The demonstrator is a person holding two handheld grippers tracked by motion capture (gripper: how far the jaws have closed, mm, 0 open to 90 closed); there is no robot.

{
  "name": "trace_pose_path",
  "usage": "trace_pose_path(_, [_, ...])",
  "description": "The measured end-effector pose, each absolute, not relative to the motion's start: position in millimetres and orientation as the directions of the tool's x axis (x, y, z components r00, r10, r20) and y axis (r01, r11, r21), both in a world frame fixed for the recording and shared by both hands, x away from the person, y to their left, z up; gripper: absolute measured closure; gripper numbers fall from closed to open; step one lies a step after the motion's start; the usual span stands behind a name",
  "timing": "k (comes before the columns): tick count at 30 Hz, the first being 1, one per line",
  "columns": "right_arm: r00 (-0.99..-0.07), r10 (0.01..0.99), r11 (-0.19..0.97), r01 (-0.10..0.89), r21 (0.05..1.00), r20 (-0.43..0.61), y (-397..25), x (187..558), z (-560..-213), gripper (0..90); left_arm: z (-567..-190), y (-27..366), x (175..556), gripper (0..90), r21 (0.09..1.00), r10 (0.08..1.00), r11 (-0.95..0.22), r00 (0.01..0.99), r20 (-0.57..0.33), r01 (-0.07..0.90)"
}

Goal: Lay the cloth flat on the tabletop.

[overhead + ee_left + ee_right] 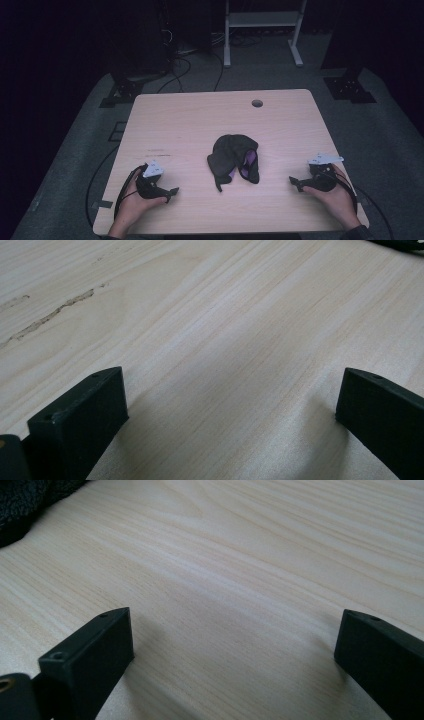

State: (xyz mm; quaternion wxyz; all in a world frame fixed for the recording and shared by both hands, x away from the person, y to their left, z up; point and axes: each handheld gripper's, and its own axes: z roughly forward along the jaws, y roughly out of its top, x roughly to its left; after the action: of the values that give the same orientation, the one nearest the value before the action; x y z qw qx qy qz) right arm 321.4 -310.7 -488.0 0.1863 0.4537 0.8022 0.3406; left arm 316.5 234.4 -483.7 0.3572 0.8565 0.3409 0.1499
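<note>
A crumpled black cloth item with a purple lining (234, 161) lies on the light wooden table (200, 125), a little in front of its middle. My left gripper (172, 192) rests on the table near the front left, held in a hand, well left of the cloth. In the left gripper view that gripper (230, 400) is open, with bare wood between its jaws. My right gripper (295, 184) rests near the front right, right of the cloth. The right gripper (232, 637) is open over bare wood, and a dark edge of the cloth (25, 505) shows at the upper left.
A round cable hole (257, 103) is set in the table near its far edge. Beyond the table stand a white frame (262, 30), black stands (125, 90) and cables on the grey floor. A scuff mark (50, 315) runs along the wood near the left gripper.
</note>
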Motion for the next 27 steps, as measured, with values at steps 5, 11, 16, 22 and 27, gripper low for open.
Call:
trace_pose_path(5, [-0.518,0.855,0.350,0.595,0.723,0.012,-312,319,-487,7.4,-484,234,316,0.0,0.714,0.694,-0.511,0.720,0.014,0.479])
trace_pose_path(11, [-0.518,0.855,0.349,0.599,0.721,0.016,-314,315,-482,28.8,-484,234,316,0.0,0.715,0.696,-0.509,0.718,0.014,0.480])
trace_pose_path(16, [-0.548,0.835,0.347,0.590,0.729,0.045,-312,314,-474,43.3,-484,234,316,0.0,0.715,0.697,-0.508,0.717,0.014,0.480])
trace_pose_path(22, [-0.618,0.783,0.342,0.532,0.775,0.079,-294,313,-460,47.5,-484,234,316,0.0,0.715,0.697,-0.508,0.717,0.014,0.480])
trace_pose_path(27, [-0.656,0.749,0.342,0.509,0.790,0.099,-276,314,-454,47.9,-484,234,316,0.0,0.715,0.697,-0.508,0.717,0.014,0.480])
